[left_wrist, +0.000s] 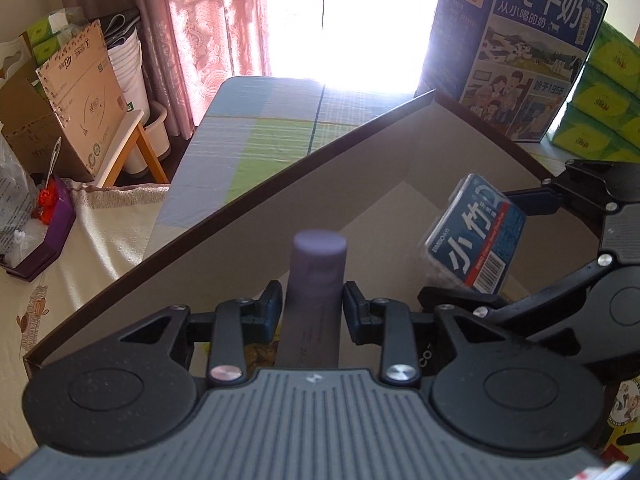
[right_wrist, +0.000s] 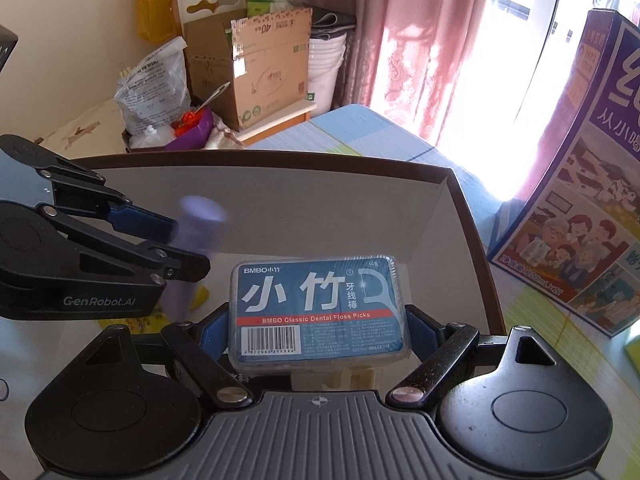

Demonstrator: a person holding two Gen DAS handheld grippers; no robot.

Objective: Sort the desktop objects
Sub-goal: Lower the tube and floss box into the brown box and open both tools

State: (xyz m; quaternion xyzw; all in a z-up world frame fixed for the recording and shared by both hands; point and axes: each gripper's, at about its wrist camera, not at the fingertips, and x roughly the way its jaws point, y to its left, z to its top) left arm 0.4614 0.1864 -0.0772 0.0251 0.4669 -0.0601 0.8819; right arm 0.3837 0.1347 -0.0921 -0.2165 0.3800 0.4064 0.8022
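My left gripper (left_wrist: pixel 311 306) is shut on a purple cylindrical tube (left_wrist: pixel 316 276) and holds it upright over the open cardboard box (left_wrist: pixel 224 204). The tube also shows, blurred, in the right wrist view (right_wrist: pixel 198 220), with the left gripper (right_wrist: pixel 188 246) around it. My right gripper (right_wrist: pixel 310 330) is shut on a blue box of dental floss picks (right_wrist: pixel 316 308) and holds it over the same box (right_wrist: pixel 280 160). In the left wrist view the floss box (left_wrist: pixel 476 232) hangs tilted at the right, in the right gripper (left_wrist: pixel 476 248).
A big blue milk carton box (left_wrist: pixel 520 40) stands behind the cardboard box at the right, next to green tissue packs (left_wrist: pixel 604 92). Yellow items (right_wrist: pixel 196 298) lie in the cardboard box bottom. Brown cartons (right_wrist: pixel 256 68), bags and a purple tray (right_wrist: pixel 192 130) stand at the left. A checked mat (left_wrist: pixel 248 136) covers the table.
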